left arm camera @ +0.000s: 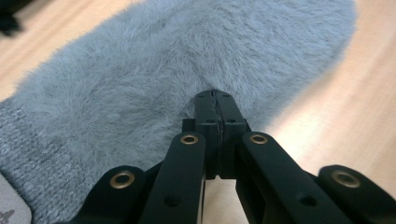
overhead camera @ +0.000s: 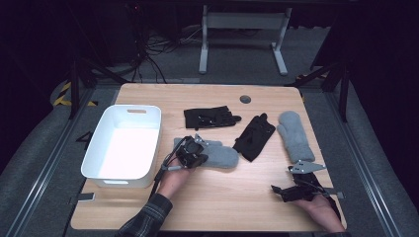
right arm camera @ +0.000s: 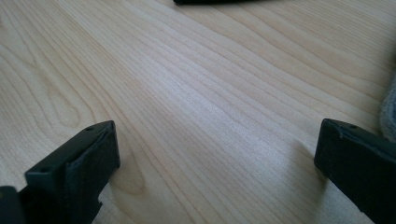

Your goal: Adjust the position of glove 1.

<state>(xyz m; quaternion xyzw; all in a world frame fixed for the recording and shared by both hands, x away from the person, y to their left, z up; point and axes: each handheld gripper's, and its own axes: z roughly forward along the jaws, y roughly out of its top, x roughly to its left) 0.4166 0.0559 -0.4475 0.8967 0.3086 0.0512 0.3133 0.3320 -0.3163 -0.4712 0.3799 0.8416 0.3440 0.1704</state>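
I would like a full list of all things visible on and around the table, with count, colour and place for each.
Wooden table: one, light brown, centre.
Rectangular plastic bin: one, white, left side of the table.
Fluffy knitted mittens: two, grey; one at the centre under the left gripper, one at the right.
Fabric gloves: two, black; one behind the centre, one lying diagonally between the mittens.
Round cable port: one, dark grey, far edge of the table.
Desk frame: one, white, on the floor behind.
Left gripper: black, jaws together on the central mitten's fluff.
Right gripper: black, jaws wide apart over bare wood, near right.
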